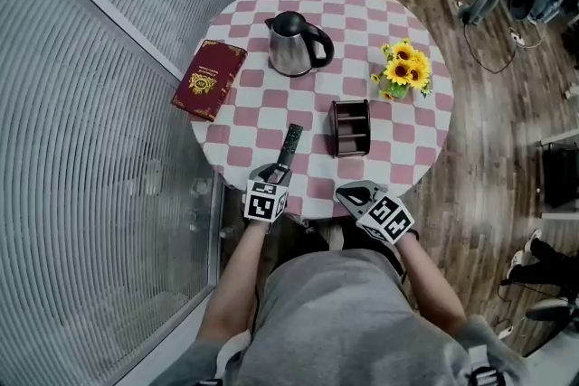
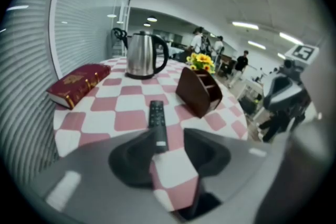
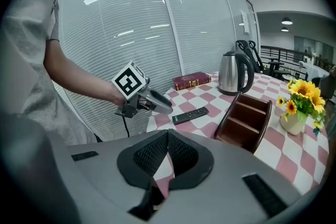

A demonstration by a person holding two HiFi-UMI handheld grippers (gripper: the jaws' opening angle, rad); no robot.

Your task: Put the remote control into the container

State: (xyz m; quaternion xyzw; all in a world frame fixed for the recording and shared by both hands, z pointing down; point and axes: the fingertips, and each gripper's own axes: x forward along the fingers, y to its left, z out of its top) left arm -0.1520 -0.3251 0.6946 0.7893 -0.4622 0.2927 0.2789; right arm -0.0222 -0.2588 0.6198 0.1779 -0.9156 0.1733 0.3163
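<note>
The black remote control lies on the pink-and-white checked round table, near its front edge. A brown wooden container with open compartments stands just right of it. My left gripper is open at the remote's near end. In the left gripper view that end of the remote lies between the spread jaws of the left gripper, close to the left one, with the container ahead to the right. My right gripper is shut and empty at the table's edge. From the right gripper I see the remote and the container.
A steel kettle stands at the back of the table, a dark red book at the left and a small pot of sunflowers at the right. A slatted glass wall runs along the left. Wooden floor surrounds the table.
</note>
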